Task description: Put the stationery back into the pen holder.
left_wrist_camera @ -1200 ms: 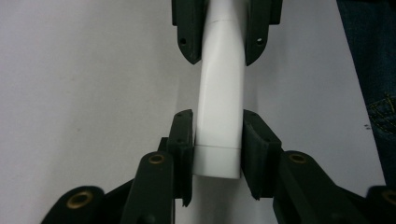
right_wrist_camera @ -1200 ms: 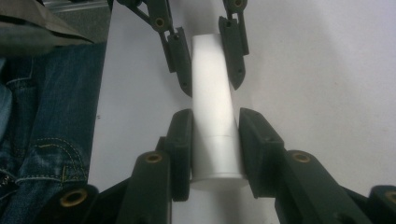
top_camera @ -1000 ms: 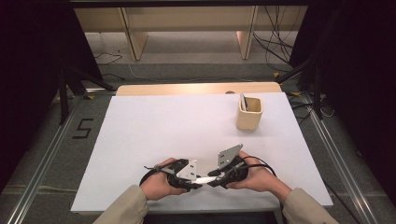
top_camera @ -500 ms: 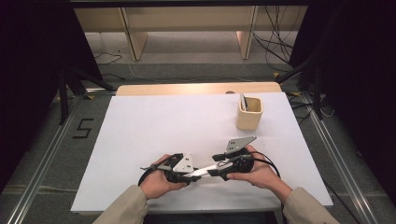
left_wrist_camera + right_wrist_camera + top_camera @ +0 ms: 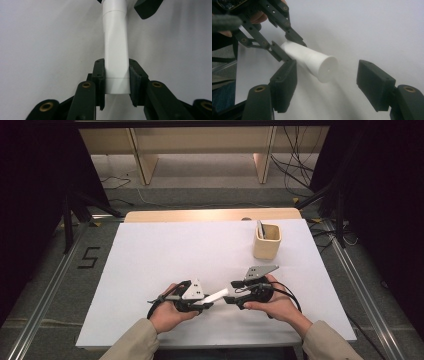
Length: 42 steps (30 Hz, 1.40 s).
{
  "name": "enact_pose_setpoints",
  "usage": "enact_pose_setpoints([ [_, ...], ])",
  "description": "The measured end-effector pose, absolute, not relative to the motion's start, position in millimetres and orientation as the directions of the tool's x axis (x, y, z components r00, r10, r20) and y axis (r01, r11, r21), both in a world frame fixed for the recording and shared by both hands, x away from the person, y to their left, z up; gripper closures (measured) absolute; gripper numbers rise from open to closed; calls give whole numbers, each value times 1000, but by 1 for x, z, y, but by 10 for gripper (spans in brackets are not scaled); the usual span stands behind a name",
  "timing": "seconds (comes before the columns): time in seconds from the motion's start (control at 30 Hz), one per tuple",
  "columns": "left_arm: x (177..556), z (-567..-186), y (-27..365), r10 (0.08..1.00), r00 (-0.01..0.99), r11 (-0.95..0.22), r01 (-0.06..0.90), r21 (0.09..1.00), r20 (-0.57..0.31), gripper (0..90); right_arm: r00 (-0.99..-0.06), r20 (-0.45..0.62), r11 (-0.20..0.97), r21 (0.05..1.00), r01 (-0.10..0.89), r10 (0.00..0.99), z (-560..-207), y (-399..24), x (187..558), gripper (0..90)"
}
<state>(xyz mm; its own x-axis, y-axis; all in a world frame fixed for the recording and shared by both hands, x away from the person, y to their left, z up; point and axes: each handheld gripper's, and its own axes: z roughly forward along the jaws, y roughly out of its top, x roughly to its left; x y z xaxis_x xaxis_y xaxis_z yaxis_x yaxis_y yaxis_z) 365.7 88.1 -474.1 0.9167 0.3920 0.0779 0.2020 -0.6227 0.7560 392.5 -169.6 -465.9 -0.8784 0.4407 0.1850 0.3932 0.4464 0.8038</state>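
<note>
A white tube [image 5: 215, 296] with a round cap end [image 5: 327, 68] is held level just above the white table [image 5: 165, 255]. My left gripper [image 5: 205, 304] is shut on the tube's flat tail end [image 5: 116, 82], one pad on each side. My right gripper [image 5: 229, 299] faces it from the right. Its jaws have just been opening and now stand wide apart [image 5: 329, 80]. The cap end lies between them, and neither pad presses on it. In the right gripper view the left gripper [image 5: 279, 47] clamps the tube's far end.
A tan square cup [image 5: 266, 242] with a thin dark-edged item [image 5: 259, 227] leaning inside stands at the back right of the table. The white sheet's front edge [image 5: 215, 340] runs just below the person's hands. Dark floor and metal rails flank the table.
The right gripper's jaws have spread apart and let go of the tube's cap end, and more of the tube now shows between the two grippers. The left gripper keeps its hold and has not moved.
</note>
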Motion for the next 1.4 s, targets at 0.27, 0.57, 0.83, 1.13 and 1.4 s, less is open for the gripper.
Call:
enact_pose_setpoints([
  [0.27, 366, -473, 87, 464, 884, -561, 244, 791, 56, 707, -859, 223, 418, 800, 431, 460, -470, -169, 394, 340],
  [0.57, 366, -477, 80, 507, 860, -525, 262, 810, 50, 706, -827, 312, 355, 790, 500, 468, -474, -167, 396, 346],
  [0.83, 364, -479, 74, 504, 861, -528, 245, 813, 68, 706, -802, 374, 321, 774, 546, 465, -475, -167, 398, 357],
  [1.13, 364, -481, 73, 503, 861, -529, 236, 815, 77, 706, -780, 423, 285, 762, 582, 461, -476, -168, 403, 383],
  [1.4, 362, -482, 72, 501, 862, -530, 233, 815, 80, 706, -760, 455, 255, 753, 606, 464, -477, -169, 406, 406],
])
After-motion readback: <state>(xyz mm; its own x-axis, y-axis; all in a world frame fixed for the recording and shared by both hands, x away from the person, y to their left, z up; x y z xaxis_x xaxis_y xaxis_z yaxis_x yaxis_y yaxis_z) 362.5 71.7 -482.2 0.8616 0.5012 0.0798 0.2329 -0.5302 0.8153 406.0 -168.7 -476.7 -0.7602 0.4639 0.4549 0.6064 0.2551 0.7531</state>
